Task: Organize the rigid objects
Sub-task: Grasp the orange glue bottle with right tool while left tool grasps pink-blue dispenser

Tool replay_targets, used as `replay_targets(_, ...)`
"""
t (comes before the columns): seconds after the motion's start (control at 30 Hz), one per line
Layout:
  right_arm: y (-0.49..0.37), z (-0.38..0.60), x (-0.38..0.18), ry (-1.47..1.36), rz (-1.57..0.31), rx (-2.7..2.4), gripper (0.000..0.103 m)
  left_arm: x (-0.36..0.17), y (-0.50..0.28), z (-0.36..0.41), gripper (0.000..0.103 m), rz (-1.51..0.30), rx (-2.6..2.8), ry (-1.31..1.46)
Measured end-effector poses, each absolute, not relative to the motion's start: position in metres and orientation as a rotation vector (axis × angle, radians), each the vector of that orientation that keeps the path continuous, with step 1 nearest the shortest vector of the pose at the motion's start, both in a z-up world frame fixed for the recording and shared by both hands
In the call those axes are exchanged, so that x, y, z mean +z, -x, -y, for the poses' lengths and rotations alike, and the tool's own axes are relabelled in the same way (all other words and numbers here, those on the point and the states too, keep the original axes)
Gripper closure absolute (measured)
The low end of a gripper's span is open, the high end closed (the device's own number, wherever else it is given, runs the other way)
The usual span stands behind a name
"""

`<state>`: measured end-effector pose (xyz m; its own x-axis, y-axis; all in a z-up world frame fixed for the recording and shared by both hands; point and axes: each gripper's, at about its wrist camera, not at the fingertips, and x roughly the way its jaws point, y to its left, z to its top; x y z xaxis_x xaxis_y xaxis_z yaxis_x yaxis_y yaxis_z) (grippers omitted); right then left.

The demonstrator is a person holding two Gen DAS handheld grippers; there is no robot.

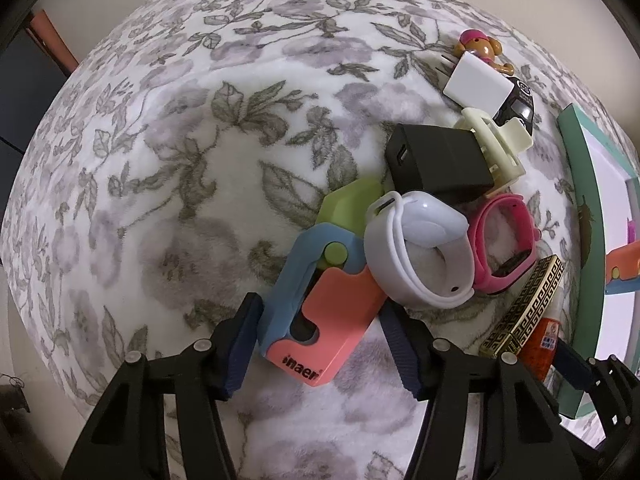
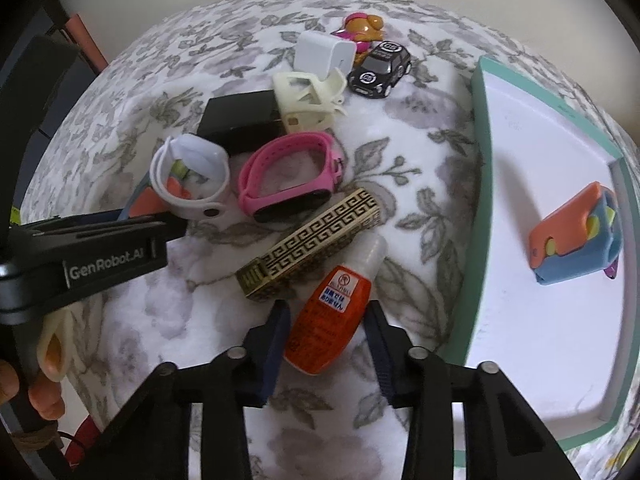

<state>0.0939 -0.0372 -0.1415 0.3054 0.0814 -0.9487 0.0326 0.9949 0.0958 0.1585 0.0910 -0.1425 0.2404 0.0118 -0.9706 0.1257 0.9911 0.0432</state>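
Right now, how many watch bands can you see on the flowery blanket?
2. The white rubbery watch band lies beside the black charger block; the pink rubbery watch band lies right next to it, above the gold patterned bar. Others could hide underneath.

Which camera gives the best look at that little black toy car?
The right wrist view: the black toy car sits unobstructed on the floral blanket, whole body visible. In the left wrist view only part shows, behind the white charger and cream clip.
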Motion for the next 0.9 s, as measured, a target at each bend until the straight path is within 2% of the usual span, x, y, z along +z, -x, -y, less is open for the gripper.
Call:
replay_targets(0.23, -0.090, 0.035, -0.141, -0.051, -1.239, 0.033, 0.064, -0.141, -0.157, -0.084, 0.041, -1.314, -0.056, -0.123)
replay_targets(0.4, -0.081, 0.035, -0.141, -0.054, -1.253, 0.053, 0.066, -0.139, -0.154, -0.080, 0.050, -1.320, -0.053, -0.133)
replay_targets(0.8, -0.054, 0.060, -0.132, -0.193, -1.286, 0.106, 0.068, -0.122, -0.133, -0.071, 0.055, -1.318, -0.037, -0.156)
replay_targets(0.9, -0.048, 0.069, -0.125, -0.207, -1.279, 0.113, 0.072, -0.114, -0.128, -0.072, 0.056, -1.312, -0.035, -0.133)
